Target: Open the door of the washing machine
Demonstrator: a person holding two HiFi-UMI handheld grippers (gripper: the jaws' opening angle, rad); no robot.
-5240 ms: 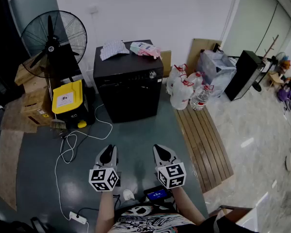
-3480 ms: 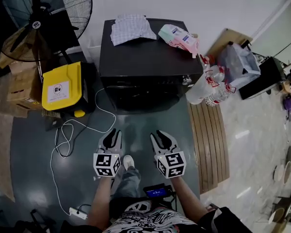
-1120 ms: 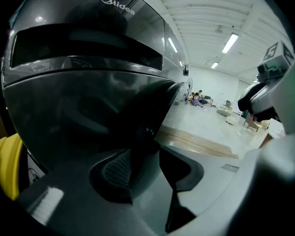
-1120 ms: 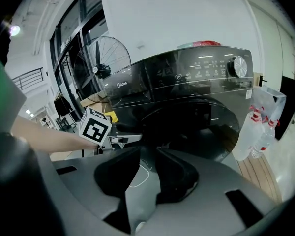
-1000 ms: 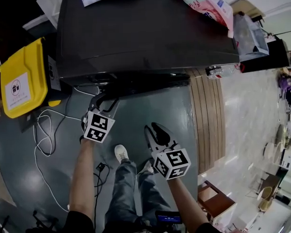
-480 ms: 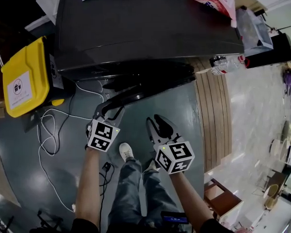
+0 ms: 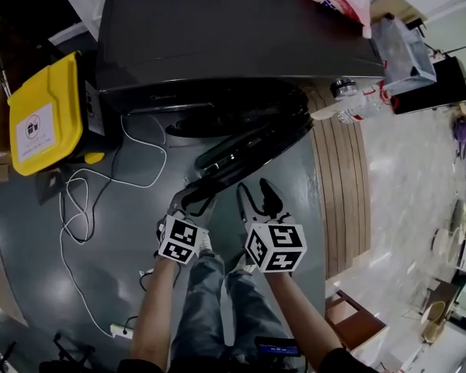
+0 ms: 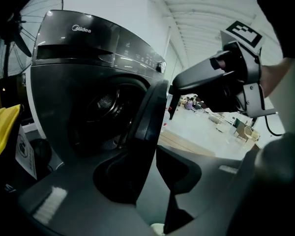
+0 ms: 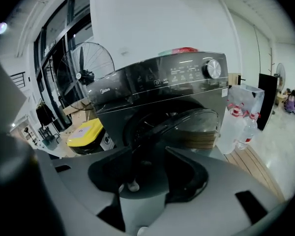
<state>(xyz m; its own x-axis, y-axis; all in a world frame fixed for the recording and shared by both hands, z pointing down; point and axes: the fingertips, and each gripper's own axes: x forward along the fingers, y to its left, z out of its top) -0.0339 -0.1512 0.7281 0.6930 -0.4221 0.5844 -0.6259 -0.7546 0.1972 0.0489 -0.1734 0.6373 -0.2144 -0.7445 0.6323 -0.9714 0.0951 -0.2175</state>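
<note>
The dark washing machine (image 7: 233, 37) stands at the top of the head view, its round door (image 7: 252, 146) swung out toward me. My left gripper (image 7: 196, 202) is at the door's free rim. In the left gripper view the door (image 8: 150, 117) runs down between the jaws of that gripper (image 8: 152, 167). It lies against the left finger with a strip of floor showing before the right finger, and the jaws are closing. My right gripper (image 7: 258, 196) hovers just right of it, jaws opening and empty. In the right gripper view the glass door (image 9: 191, 122) stands ahead of the right gripper (image 9: 150, 173).
A yellow box (image 7: 39, 119) sits left of the machine with a white cable (image 7: 78, 208) looping over the floor. Water bottles (image 7: 349, 103) and a wooden slat platform (image 7: 342, 177) lie to the right. My legs and a white shoe (image 7: 206, 243) are below the grippers.
The door has swung farther out from the machine. My left gripper has moved back toward me along with the door's rim. The right gripper's jaws stand wider apart.
</note>
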